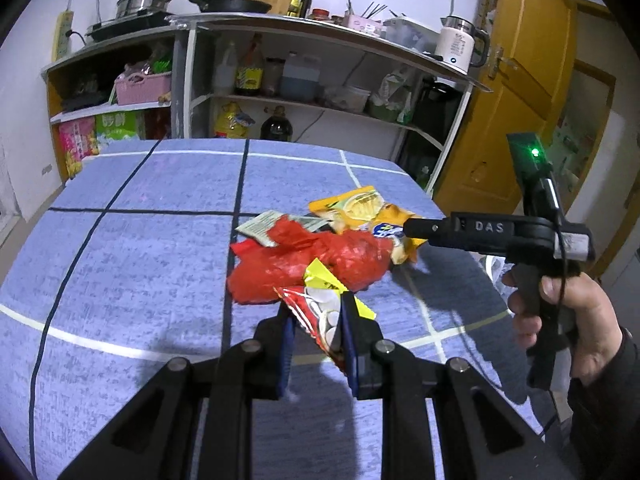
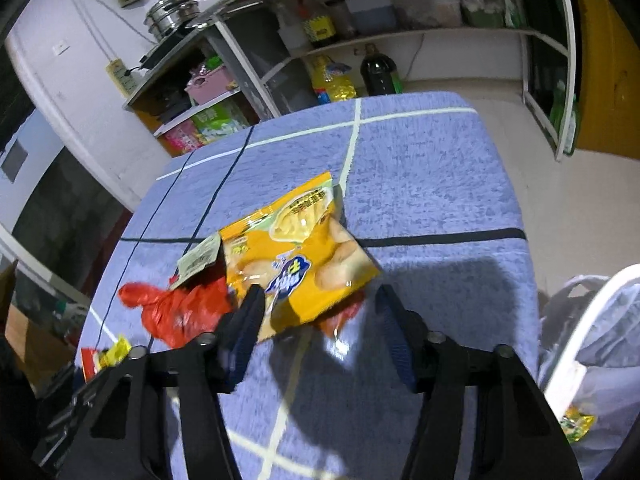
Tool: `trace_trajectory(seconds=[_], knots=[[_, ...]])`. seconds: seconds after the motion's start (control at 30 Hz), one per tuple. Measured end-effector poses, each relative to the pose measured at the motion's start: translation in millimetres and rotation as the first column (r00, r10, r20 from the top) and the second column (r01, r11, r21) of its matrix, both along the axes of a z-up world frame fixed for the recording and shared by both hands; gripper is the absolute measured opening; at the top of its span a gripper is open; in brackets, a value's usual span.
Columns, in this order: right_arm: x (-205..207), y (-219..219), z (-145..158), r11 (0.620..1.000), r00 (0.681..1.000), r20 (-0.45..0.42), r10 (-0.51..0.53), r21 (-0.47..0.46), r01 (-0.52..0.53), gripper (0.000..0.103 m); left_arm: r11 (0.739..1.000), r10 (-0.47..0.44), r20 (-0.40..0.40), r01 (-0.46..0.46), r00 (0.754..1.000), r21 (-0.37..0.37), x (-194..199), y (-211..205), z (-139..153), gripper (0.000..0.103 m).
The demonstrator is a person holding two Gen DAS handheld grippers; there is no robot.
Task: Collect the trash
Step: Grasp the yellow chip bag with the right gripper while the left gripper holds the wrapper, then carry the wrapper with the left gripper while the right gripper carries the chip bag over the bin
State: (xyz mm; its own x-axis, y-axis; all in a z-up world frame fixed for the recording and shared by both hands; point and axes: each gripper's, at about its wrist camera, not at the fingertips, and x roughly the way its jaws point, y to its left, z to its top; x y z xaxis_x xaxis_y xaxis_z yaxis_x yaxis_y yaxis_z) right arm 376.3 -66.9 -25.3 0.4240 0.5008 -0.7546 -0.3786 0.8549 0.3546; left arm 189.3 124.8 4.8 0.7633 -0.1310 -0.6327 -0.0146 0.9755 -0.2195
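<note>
My left gripper [image 1: 318, 320] is shut on a red and white snack wrapper [image 1: 320, 316] with a yellow scrap and holds it just above the blue tablecloth [image 1: 140, 240]. Beyond it lie a crumpled red plastic bag [image 1: 304, 264], a pale green packet [image 1: 266, 226] and an orange snack bag [image 1: 360, 208]. My right gripper [image 2: 320, 300] is open over the near end of the orange snack bag [image 2: 296, 252], one finger at each side of it. The red bag [image 2: 180, 312] lies to its left. The right gripper also shows from the side in the left wrist view [image 1: 416, 228].
A white-framed bin with a grey liner [image 2: 592, 320] stands off the table's right edge, a yellow wrapper inside. Kitchen shelves [image 1: 304, 104] with bottles, pots and a kettle [image 1: 456, 44] stand behind the table. An orange door [image 1: 520, 80] is at the right.
</note>
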Motion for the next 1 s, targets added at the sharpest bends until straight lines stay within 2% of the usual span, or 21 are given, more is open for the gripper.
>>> trace_trajectory(seconds=[0.07,0.13,0.17,0.27,0.43,0.67,1.0], knots=[[6.5,1.2,-4.6,1.000,1.000,-0.013,-0.010,-0.005,0.010,0.043,1.000,0.003,-0.006,-0.003,1.000,-0.002,0.1,2.5,-2.6,0.022],[10.9,1.6,-8.8,1.000,1.000,-0.022,-0.022,-0.007,0.022,0.027,1.000,0.004,-0.011,-0.004,1.000,-0.005,-0.1,4.1,-4.7,0.022],[11.5,1.1,-9.9,1.000,0.999,-0.023,-0.027,-0.007,0.027,0.025,1.000,0.005,-0.013,-0.005,1.000,-0.006,-0.5,4.6,-5.8,0.022],[10.0,-1.3,-6.8,0.999,0.999,-0.005,-0.037,0.003,0.037,0.009,1.000,0.004,-0.018,-0.004,1.000,-0.008,-0.9,4.3,-7.7,0.023],[-1.0,-6.7,4.4,0.999,0.999,0.041,-0.035,0.010,0.035,0.004,1.000,0.000,-0.013,0.000,1.000,-0.006,-1.0,0.8,-6.1,0.022],[-25.2,-20.4,26.9,0.999,0.991,0.129,-0.034,-0.002,0.034,0.003,1.000,-0.018,-0.003,0.018,1.000,-0.006,-1.2,-10.0,-2.1,0.023],[-68.6,-60.9,54.8,0.998,0.975,0.217,-0.047,-0.026,0.054,0.002,0.996,-0.091,0.027,0.092,0.995,-0.004,3.6,-50.6,11.9,0.022]])
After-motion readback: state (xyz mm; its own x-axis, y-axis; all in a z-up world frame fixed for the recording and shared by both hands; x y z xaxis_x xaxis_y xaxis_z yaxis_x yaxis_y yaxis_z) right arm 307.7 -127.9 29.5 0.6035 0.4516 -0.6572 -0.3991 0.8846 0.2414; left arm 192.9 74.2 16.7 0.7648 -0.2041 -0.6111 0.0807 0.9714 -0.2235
